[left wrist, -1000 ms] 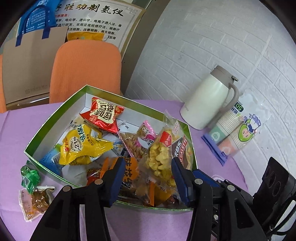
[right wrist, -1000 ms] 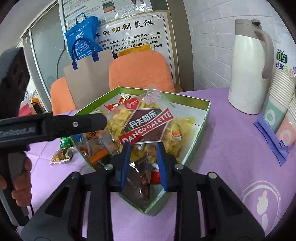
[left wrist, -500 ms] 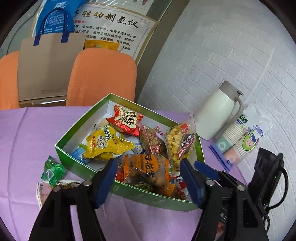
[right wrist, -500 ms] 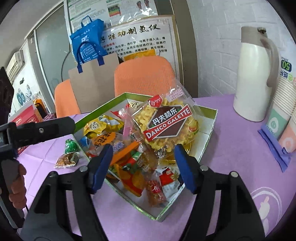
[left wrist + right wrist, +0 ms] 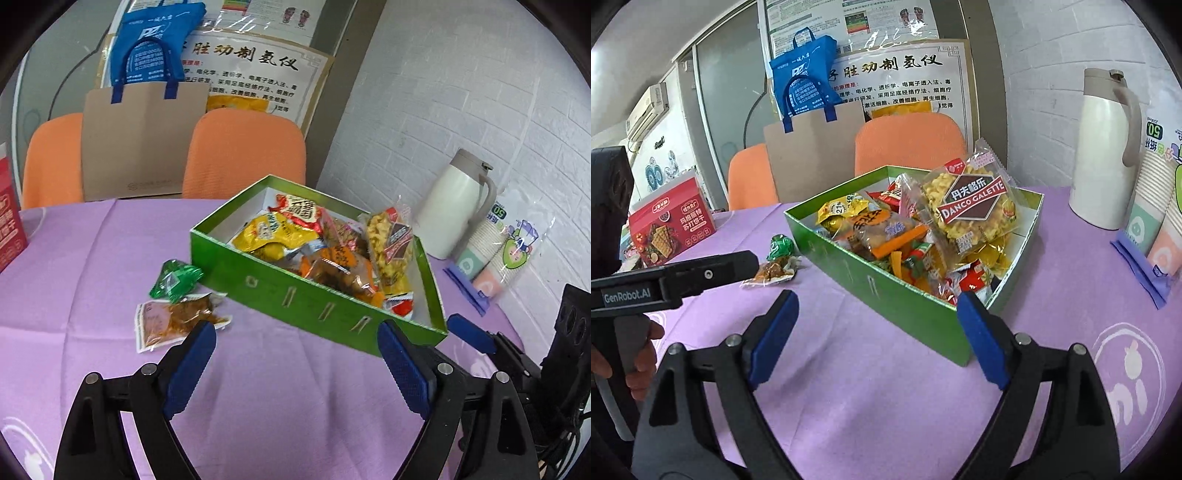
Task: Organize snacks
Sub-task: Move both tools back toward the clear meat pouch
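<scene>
A green box [image 5: 295,291] [image 5: 886,288] full of snack packets stands on the purple tablecloth. A Danco Galette packet [image 5: 971,206] [image 5: 391,240] leans upright at its right end. A green packet [image 5: 173,280] [image 5: 779,247] and a clear packet of brown snack [image 5: 173,317] [image 5: 772,271] lie on the cloth left of the box. My left gripper [image 5: 295,354] is open and empty, in front of the box. My right gripper [image 5: 879,332] is open and empty, in front of the box's near corner.
A white thermos jug [image 5: 454,210] [image 5: 1104,147] and a pack of paper cups [image 5: 498,251] [image 5: 1160,214] stand right of the box by the brick wall. A red biscuit box [image 5: 672,221] sits far left. Orange chairs [image 5: 243,151] and a paper bag [image 5: 140,136] stand behind the table.
My right gripper let go of the Danco Galette packet, which now leans in the box. Both grippers opened wide and drew back from the box.
</scene>
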